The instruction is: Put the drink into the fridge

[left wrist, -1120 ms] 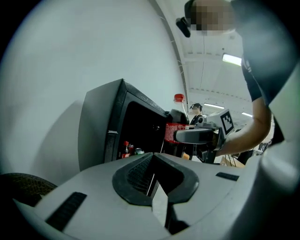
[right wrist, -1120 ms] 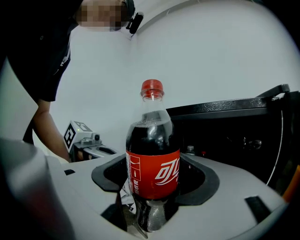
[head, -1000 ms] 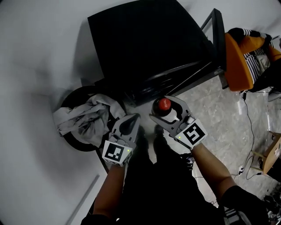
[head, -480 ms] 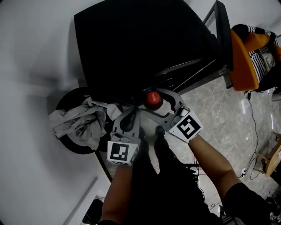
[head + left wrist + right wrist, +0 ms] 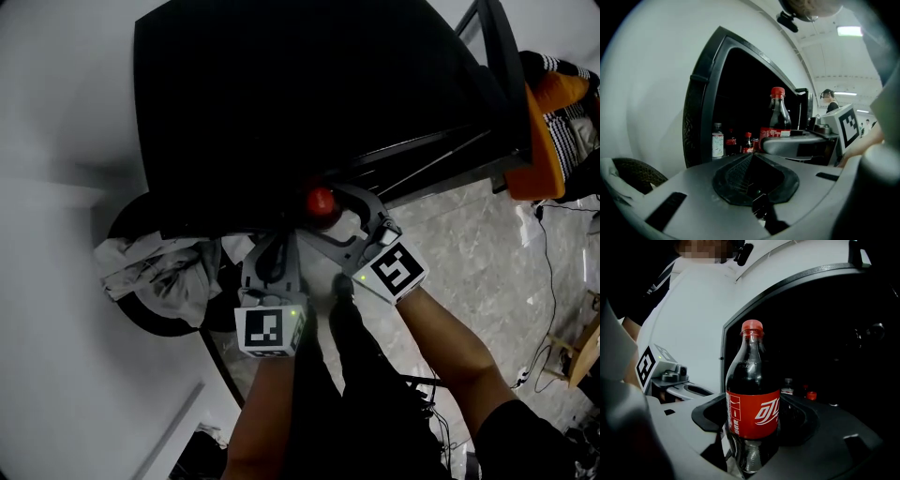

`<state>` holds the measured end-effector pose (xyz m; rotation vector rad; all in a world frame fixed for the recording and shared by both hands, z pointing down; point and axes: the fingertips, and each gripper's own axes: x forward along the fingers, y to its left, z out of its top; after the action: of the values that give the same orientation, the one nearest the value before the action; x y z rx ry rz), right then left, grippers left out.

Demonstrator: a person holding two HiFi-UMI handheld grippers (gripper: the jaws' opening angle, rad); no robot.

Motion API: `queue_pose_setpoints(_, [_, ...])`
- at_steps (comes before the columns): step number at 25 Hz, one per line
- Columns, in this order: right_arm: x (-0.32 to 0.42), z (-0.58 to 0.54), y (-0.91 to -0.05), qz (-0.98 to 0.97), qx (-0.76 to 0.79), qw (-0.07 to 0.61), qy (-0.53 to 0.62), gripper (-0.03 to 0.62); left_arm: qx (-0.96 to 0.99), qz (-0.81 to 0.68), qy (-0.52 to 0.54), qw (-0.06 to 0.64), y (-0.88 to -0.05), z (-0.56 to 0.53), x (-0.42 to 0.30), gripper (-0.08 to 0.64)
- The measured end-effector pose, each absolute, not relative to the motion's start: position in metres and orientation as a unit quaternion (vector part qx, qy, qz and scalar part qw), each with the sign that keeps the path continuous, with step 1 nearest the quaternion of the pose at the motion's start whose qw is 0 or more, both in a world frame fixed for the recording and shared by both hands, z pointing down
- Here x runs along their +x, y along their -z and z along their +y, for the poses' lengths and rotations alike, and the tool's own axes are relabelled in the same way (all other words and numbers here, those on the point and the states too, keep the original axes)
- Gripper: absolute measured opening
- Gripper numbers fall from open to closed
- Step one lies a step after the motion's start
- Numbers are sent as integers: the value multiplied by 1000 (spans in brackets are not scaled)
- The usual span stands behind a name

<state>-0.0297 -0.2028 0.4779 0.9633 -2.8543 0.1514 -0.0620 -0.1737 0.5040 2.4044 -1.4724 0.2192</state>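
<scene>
A cola bottle (image 5: 752, 404) with a red cap and red label stands upright between the jaws of my right gripper (image 5: 754, 437), which is shut on it. From above, its cap (image 5: 321, 201) sits right at the front edge of the black fridge (image 5: 281, 94), held by the right gripper (image 5: 330, 221). The left gripper (image 5: 274, 249) is just left of it, jaws shut and holding nothing. The left gripper view looks into the dark open fridge (image 5: 740, 93), where several small bottles (image 5: 717, 139) stand; the held cola bottle (image 5: 778, 115) is to their right.
A round dark bin (image 5: 131, 300) holding crumpled pale cloth (image 5: 159, 272) stands at the left by the white wall. An orange seat (image 5: 553, 112) and a black frame (image 5: 497, 47) are at the right. Cables (image 5: 548, 281) trail over the speckled floor.
Both grippers have moved forward towards the fridge. The bottle has gone from in front of the fridge to its front edge. The left gripper stays shut and the right stays shut on the bottle.
</scene>
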Motion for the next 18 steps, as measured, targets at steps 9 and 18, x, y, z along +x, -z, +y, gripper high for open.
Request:
queue_pose_setpoints(9, [-23, -240, -526, -938, 337, 70, -44, 305, 805, -569, -74, 150, -535, -193, -60, 12])
queue_pose_setpoints(18, [-39, -275, -535, -943, 331, 29, -32, 305, 788, -592, -64, 157, -551, -198, -67, 12])
